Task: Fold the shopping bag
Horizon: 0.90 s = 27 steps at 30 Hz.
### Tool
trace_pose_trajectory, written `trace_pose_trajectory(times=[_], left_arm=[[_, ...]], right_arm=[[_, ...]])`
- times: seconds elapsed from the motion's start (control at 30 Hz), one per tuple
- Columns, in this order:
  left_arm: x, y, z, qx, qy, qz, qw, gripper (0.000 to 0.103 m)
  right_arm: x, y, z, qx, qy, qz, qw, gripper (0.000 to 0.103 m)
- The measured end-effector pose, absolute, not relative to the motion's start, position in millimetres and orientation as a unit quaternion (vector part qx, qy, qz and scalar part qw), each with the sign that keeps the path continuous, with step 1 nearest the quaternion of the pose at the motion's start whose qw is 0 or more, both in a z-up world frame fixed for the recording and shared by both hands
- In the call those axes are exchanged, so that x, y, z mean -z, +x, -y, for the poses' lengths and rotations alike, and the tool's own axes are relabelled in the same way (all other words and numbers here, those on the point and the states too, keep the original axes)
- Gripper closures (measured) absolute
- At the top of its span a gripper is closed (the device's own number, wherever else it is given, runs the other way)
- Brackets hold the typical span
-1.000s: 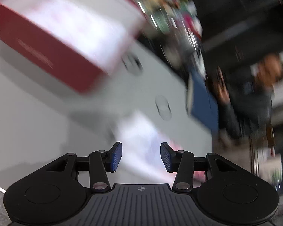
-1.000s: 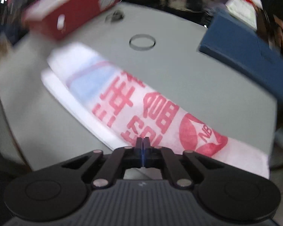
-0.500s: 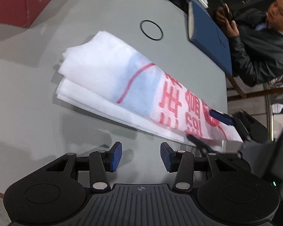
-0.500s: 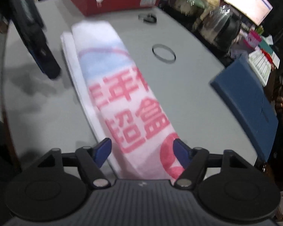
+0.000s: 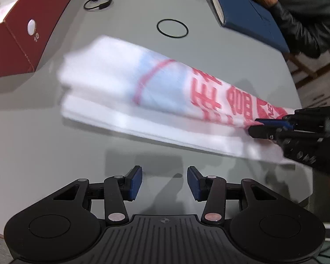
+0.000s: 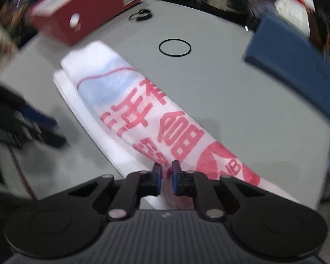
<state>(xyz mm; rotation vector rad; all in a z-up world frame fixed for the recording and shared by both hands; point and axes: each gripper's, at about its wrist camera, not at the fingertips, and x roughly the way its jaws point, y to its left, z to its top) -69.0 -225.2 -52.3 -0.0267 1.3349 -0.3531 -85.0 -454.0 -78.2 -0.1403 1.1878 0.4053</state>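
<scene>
Since the earlier frames, the right gripper (image 6: 166, 177) has swung wide and come back in over the near end of the white non-woven shopping bag with red printed characters and a pale blue patch (image 5: 156, 92), while the left gripper (image 5: 164, 181) has travelled from the red cardboard box (image 5: 22, 35) toward the bag's long near edge. The right jaws are closing, a pinch of printed fabric between the blue pads; from the left wrist view the same gripper (image 5: 256, 126) is seen biting the bag's end near the right edge of the grey tabletop (image 5: 44, 132). The left jaws stand at a middling gap with nothing between them, hovering over bare tabletop just short of the bag.

The bag lies as a long, partly folded strip running diagonally across the middle of the tabletop, its far end near the box, with a black ring (image 5: 172, 28) beyond it and a blue hardcover book (image 5: 248, 15) at the far right edge.

Risk: the pinch looks shallow and may catch only the top layer, so lifting could splay the stacked layers and undo the fold. A lift by the right end alone would probably drag the strip askew.
</scene>
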Motion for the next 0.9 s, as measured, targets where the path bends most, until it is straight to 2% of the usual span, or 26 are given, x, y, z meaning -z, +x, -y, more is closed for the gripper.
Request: trace_pose_trajectory(times=[0.37,0.53,0.63,0.67,0.73,0.77,0.8,0.9], left_arm=[[48,-77,231,0.168,0.006,-0.609,0.775,0.056],[48,-78,237,0.172,0.001,-0.604,0.778,0.056],[49,-79,240,0.171,0.003,-0.604,0.778,0.056],[49,-80,240,0.171,0.005,-0.603,0.779,0.056],[48,-82,238,0.173,0.011,-0.599,0.782,0.056],[48,-82,240,0.172,0.010,-0.599,0.782,0.056],[49,-82,241,0.171,0.010,-0.598,0.783,0.055],[49,-84,242,0.171,0.002,-0.599,0.782,0.055]], right_arm=[[83,-73,489,-0.150,0.322,-0.564,0.746,0.097],[92,-80,510,-0.116,0.384,-0.556,0.728,0.097],[95,-80,521,-0.096,0.391,-0.546,0.734,0.093],[95,-79,522,-0.091,0.382,-0.544,0.742,0.088],[88,-79,521,-0.068,0.333,-0.531,0.776,0.069],[82,-81,519,-0.054,0.297,-0.520,0.799,0.045],[75,-84,516,-0.040,0.257,-0.505,0.823,0.029],[54,-96,508,-0.046,0.155,-0.470,0.868,0.027]])
